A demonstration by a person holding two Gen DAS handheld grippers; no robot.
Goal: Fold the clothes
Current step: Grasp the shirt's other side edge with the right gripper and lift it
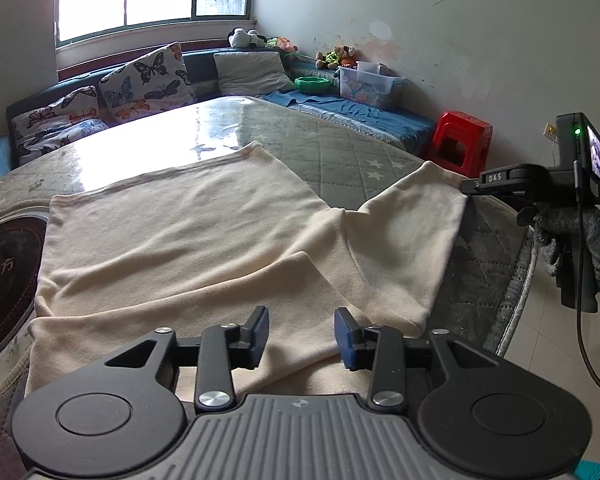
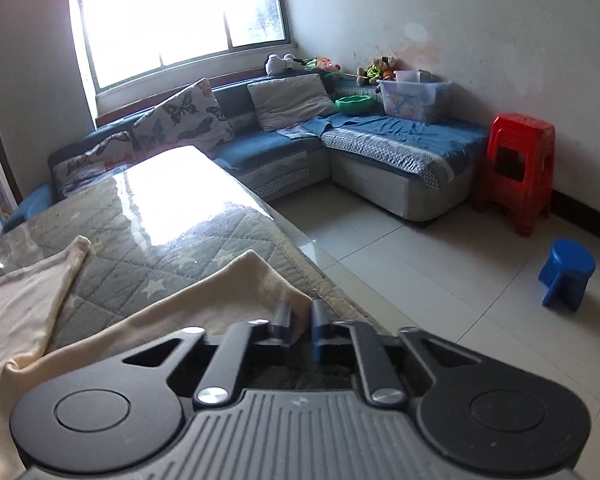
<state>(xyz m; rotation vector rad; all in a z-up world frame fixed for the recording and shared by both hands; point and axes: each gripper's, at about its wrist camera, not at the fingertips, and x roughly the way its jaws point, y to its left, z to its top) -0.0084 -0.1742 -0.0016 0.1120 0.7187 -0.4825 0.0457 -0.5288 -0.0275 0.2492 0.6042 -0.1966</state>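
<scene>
A cream garment (image 1: 204,232) lies spread flat across a table (image 1: 340,148) topped with a grey quilted cover with white stars under a glossy clear sheet, its body toward the left and a sleeve (image 1: 404,232) reaching out to the right edge of the table. The near hem is rumpled into soft folds just ahead of the left gripper (image 1: 302,334), whose 2 blue-padded fingers (image 1: 260,330) stand apart above the cloth with nothing pinched between them. At the far end of that sleeve the right gripper (image 2: 300,322) meets the cuff: in the right wrist view its 2 fingers have drawn close together with a fold of the cream fabric between them, so it grips the sleeve end at the table's edge. From the left wrist view the same right gripper (image 1: 476,184) shows as a black arm touching the sleeve's corner, held by a hand in a dark knit glove (image 1: 580,248). A dark round inset (image 1: 8,272) sits in the tabletop at the left. Beyond the table is a blue corner sofa (image 2: 380,136) with butterfly cushions (image 2: 184,120), a clear storage box (image 2: 412,98), a green bowl (image 2: 354,103) and soft toys. 1 stack of red stools (image 2: 518,168) stands by the wall and 1 small blue stool (image 2: 566,272) on the tiled floor (image 2: 420,260).
</scene>
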